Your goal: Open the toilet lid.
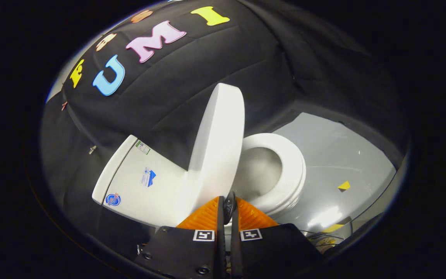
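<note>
A white toilet stands just ahead of my fingers, seen tilted. Its lid is raised and stands nearly upright, leaning towards the tank. The seat ring lies down around the open bowl. My gripper is at the lid's lower rim, where the lid meets the seat. Its fingers are drawn together with only a thin slit between them, and I see nothing of the toilet clamped in that slit.
The grey floor spreads beyond the seat, with a small yellow marker on it. Black cloth walls close in behind the tank and around the floor. Some wires lie near my fingers.
</note>
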`<state>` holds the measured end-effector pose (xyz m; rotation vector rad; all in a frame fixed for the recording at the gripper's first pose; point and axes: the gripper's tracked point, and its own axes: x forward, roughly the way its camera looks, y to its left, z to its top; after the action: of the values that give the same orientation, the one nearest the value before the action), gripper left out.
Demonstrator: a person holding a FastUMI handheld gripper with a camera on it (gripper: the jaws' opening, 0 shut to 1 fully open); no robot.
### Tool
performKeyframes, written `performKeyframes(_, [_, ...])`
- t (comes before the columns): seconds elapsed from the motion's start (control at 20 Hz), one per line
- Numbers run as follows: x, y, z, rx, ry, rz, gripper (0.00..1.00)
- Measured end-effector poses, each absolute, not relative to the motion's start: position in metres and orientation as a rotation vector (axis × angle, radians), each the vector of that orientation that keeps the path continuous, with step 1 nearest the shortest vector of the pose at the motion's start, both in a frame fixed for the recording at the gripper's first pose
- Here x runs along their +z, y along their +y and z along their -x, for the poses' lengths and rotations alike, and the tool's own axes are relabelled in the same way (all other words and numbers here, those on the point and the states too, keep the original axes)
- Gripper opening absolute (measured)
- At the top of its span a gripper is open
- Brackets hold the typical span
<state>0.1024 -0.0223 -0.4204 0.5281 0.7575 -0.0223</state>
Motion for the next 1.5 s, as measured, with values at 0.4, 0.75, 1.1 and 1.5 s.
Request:
performKeyframes(0.4, [-0.383,0.018,-0.107,-0.020,0.713,-0.451,0.07])
performKeyframes(0.75, [-0.348,0.071,-0.111,0.064,0.658,-0.354,0.09])
performKeyframes(1.1, [-0.325,0.131,-0.115,0.155,0.622,-0.279,0.12])
performKeyframes(1.5, [-0.315,0.193,-0.114,0.253,0.601,-0.218,0.13])
